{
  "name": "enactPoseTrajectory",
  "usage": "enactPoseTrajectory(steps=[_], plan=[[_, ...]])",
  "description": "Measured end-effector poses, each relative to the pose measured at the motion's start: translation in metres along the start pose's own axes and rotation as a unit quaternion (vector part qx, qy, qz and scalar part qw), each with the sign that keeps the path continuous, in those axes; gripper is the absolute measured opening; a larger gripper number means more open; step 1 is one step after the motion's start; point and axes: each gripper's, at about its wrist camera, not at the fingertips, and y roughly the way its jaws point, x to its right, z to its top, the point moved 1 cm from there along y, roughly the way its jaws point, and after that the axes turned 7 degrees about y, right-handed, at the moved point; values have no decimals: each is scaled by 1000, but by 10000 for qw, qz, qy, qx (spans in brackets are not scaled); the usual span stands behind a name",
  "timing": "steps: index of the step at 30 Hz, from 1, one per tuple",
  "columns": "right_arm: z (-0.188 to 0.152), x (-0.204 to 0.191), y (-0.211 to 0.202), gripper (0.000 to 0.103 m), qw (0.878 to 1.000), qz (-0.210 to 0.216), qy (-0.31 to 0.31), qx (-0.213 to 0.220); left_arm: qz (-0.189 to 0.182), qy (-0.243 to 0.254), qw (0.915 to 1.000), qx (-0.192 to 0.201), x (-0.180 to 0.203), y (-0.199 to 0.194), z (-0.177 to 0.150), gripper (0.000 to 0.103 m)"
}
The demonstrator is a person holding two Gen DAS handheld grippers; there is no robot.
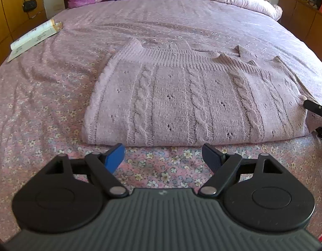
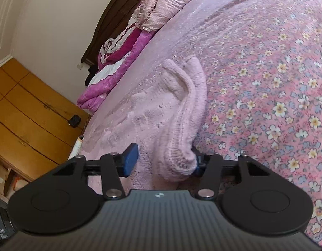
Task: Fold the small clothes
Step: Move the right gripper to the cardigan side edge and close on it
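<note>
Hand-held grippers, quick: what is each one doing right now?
Left hand-held gripper: open, empty, just short of the folded pink sweater.
Right hand-held gripper: around the sweater's edge; cannot tell if it grips.

— What did the garment look like?
— A pale pink cable-knit sweater (image 1: 181, 100), with small eyelet holes between the cables and a ribbed band along its far edge.
— How did it lie?
— Folded into a thick, flat rectangle on the bed (image 1: 56, 96), close to the near edge, roughly midway across. One end of it (image 2: 181, 125) was bunched and lifted slightly.
</note>
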Motion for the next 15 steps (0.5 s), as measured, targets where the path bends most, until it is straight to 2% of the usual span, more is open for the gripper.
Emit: enactPoseTrajectory(steps=[8, 15], plan=[[3, -1, 5, 59, 9999, -55, -21, -123, -42, -27, 10000, -4, 0, 0, -2, 83], [-1, -8, 7, 59, 9996, -240, -154, -38, -66, -4, 10000, 11, 0, -2, -2, 83]])
